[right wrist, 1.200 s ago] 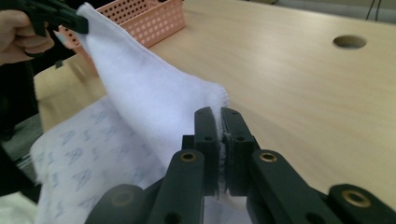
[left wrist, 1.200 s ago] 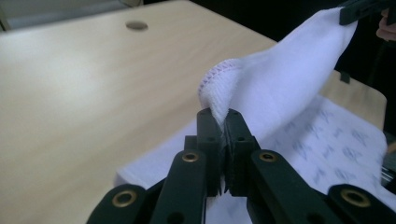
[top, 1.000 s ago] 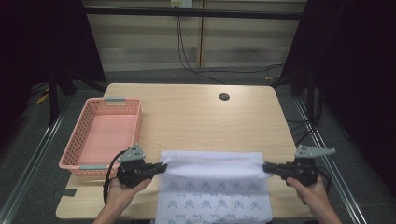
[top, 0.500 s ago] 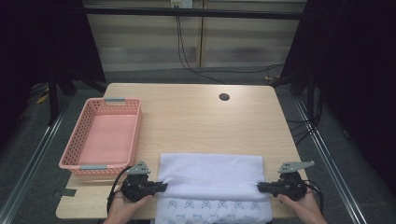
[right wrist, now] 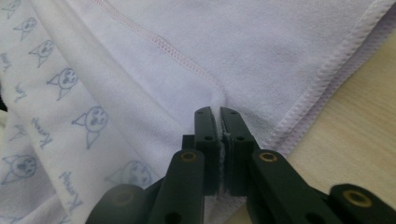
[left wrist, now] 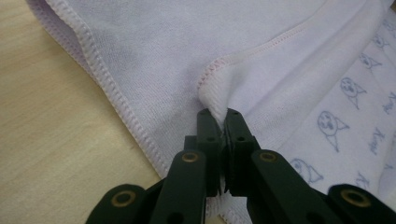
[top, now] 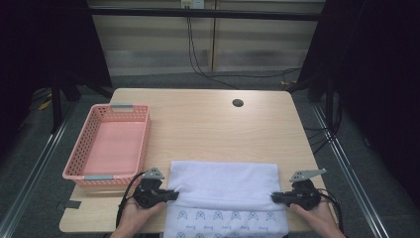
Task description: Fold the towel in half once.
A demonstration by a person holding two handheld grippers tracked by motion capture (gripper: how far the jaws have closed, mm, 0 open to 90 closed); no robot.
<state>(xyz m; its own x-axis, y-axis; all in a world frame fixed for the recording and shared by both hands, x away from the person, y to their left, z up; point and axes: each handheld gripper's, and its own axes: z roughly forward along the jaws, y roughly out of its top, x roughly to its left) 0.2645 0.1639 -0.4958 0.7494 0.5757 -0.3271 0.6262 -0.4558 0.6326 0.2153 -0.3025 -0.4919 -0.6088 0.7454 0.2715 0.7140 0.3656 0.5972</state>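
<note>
Towel (top: 223, 186): white, folded over itself, lying at the near edge of the table (top: 208, 124), between your two hands. The plain side is facing up on the far part; a printed side with small blue cat faces is showing on the near part, which is reaching the table's near edge.

Left gripper (top: 168, 195): you are holding it low at the towel's left side, pointing right. In the left gripper view its jaws are clamping a pinched corner of the towel (left wrist: 280, 70), with a stitched hem running away from the tips (left wrist: 217, 114). The cloth is bunching up just beyond the tips.

Right gripper (top: 275, 197): you are holding it low at the towel's right side, pointing left. In the right gripper view its jaws are pressing together on a fold of the towel (right wrist: 233, 51), with the cloth seen between the tips (right wrist: 218, 114). The printed side is lying to the left of the jaws there, bare wood to the right.

Basket (top: 84, 153): pink, meshed, sitting at the table's left side, well apart from the towel and just beyond your left hand (top: 136, 215).

Hole (top: 237, 103): dark, round, sitting in the far part of the table.

Right hand (top: 317, 218): gripping at the near right edge.
</note>
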